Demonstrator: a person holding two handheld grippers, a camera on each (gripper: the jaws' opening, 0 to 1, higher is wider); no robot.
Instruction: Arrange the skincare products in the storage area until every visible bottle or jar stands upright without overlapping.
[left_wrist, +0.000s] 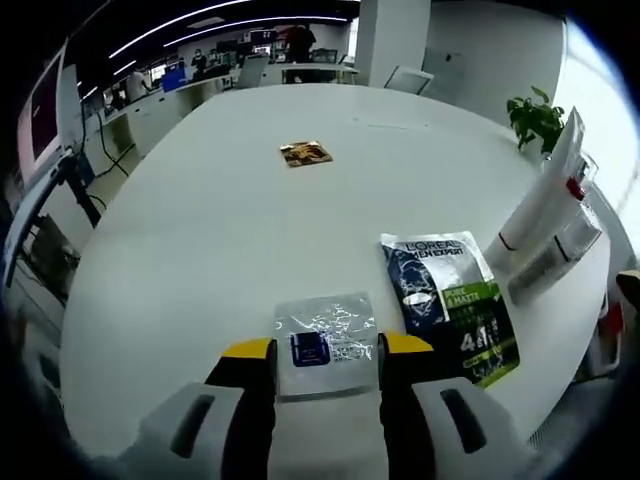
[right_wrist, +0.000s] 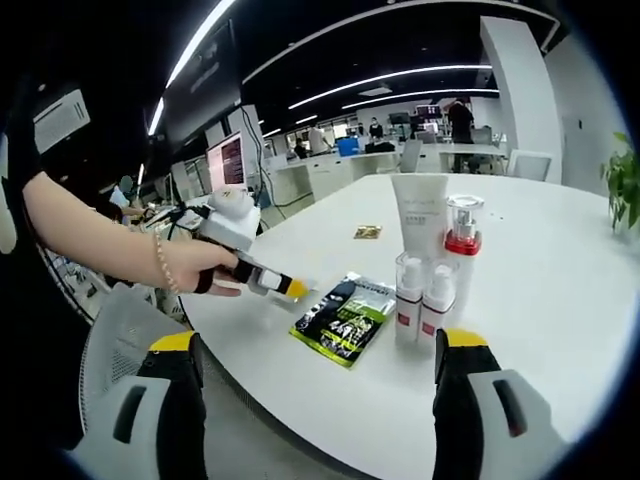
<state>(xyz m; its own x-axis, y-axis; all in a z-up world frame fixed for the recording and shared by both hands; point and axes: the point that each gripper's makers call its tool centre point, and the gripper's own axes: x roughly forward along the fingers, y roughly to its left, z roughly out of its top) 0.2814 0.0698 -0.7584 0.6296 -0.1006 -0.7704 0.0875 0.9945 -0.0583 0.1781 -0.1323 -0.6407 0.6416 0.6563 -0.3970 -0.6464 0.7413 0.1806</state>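
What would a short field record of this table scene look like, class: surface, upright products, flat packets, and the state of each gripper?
surface: white table
upright products: white tube, red-collared pump bottle and two small pump bottles, grouped close together
flat packets: L'Oreal Men Expert sachet, silver foil sachet, small brown packet
left gripper: jaws open, either side of the silver foil sachet
right gripper: jaws open, holding nothing, facing the bottles
background: potted plant
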